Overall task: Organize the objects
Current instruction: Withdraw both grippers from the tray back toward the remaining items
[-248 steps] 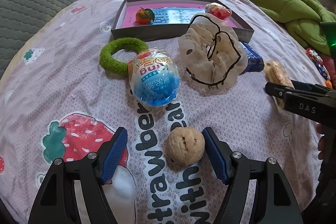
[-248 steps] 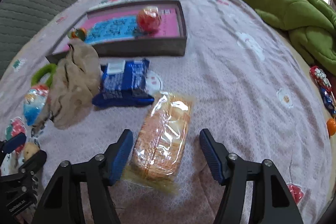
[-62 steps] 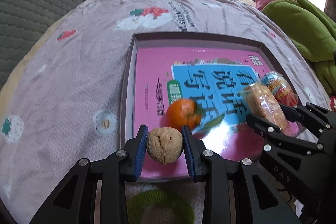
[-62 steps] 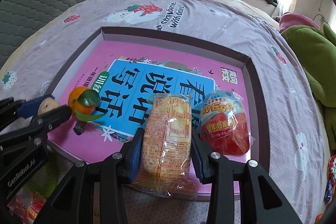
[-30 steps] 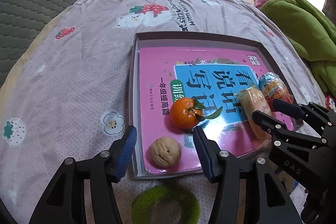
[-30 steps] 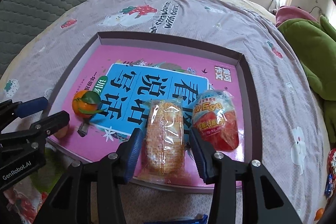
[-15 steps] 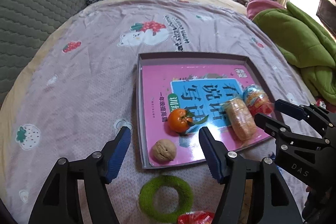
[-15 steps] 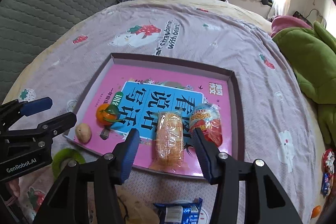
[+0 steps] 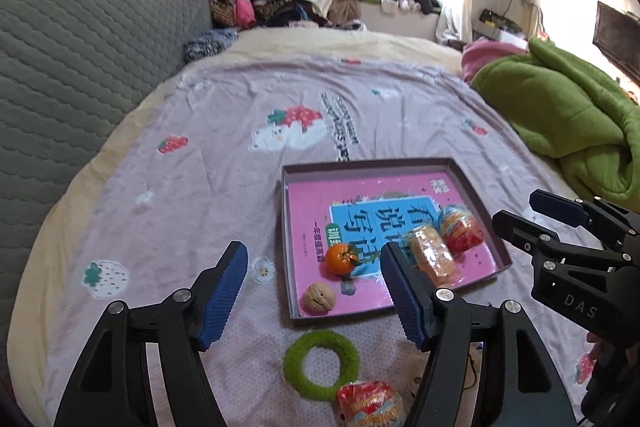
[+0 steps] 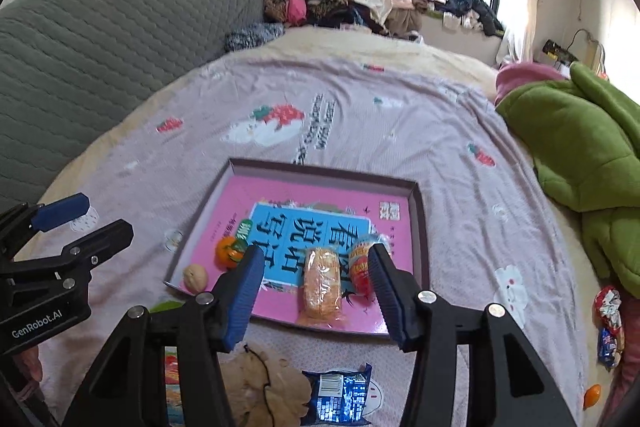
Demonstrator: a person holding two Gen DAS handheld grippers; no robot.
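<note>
Hovering above the bedspread [image 9: 200,163], the left gripper [image 9: 314,293] and the right gripper [image 10: 316,291] are both opening, with nothing between their blue pads. The walnut [image 9: 318,298], tangerine [image 9: 340,258], cracker packet [image 10: 321,286] and red snack pack [image 10: 360,269] lie in the shallow box [image 9: 286,227]. The green ring [image 9: 321,364] lies just outside its near edge.

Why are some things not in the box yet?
Four items sit in the tray. The green ring, beige scrunchie and blue packet lie outside on the bedspread, unsorted.
</note>
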